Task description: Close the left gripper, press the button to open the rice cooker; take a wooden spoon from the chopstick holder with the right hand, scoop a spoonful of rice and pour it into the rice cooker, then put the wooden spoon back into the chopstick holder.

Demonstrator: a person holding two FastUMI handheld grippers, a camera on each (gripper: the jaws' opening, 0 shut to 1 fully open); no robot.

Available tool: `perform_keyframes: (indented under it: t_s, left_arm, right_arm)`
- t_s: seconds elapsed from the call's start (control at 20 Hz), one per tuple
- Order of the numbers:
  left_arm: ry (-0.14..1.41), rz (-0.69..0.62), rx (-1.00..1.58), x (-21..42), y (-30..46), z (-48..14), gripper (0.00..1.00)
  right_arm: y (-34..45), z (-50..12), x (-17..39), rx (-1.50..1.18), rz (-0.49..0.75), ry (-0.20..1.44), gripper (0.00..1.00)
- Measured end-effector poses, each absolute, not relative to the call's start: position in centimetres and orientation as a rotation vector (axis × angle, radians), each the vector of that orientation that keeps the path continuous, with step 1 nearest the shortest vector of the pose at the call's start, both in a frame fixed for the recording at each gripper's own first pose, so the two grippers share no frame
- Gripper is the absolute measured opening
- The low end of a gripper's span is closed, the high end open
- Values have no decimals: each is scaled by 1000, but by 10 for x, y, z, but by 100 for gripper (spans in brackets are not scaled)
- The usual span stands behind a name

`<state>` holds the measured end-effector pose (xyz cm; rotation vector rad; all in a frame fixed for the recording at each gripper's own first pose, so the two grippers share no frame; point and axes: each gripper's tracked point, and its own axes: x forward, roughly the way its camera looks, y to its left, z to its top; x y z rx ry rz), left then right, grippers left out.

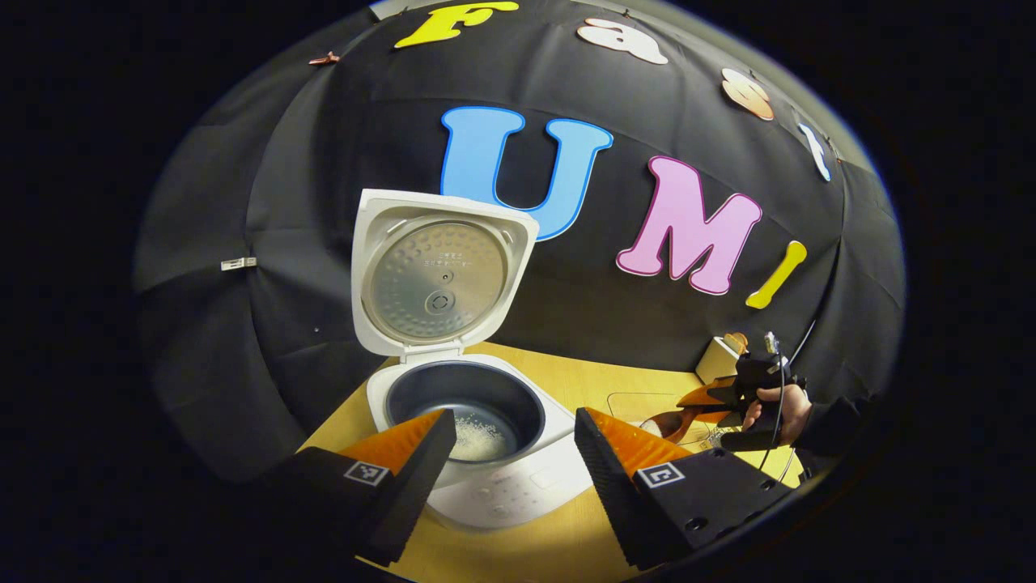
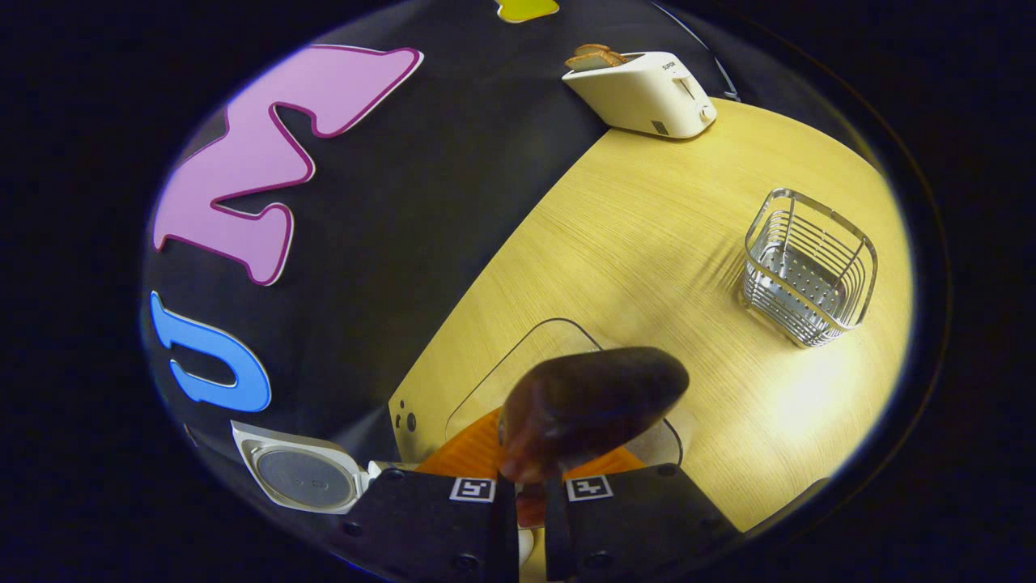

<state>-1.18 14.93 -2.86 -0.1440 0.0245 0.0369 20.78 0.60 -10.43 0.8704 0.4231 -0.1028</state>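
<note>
In the right gripper view, the right gripper [image 2: 530, 486] has its two fingers pressed close together on the handle of the spoon [image 2: 591, 405]. The bowl of the spoon stands out straight ahead of the fingers, so its long axis runs the same way as the gripper. I cannot tell if rice is in the bowl, because its hollow side does not face this camera. Beyond the bowl and to its right stands the holder [image 2: 809, 267], a wire basket on the table [image 2: 647, 227], well apart from the spoon. I judge that the coming move turns on this line from spoon to holder, and the right hand is the nearer one.

In the left gripper view, the left gripper [image 1: 510, 453] is spread wide and pinches nothing. Just behind its fingers is the cooker [image 1: 502, 470], lid up, with some rice [image 1: 477, 441] in the pot.
</note>
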Motion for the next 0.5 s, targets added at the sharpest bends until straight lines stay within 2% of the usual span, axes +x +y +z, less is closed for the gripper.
perform_keyframes:
  t_s: [0.5]
  left_arm:
    - [8,44,-137,-20,146,-27,95]
  right_arm:
    - [53,-49,195,1016,42,408,17]
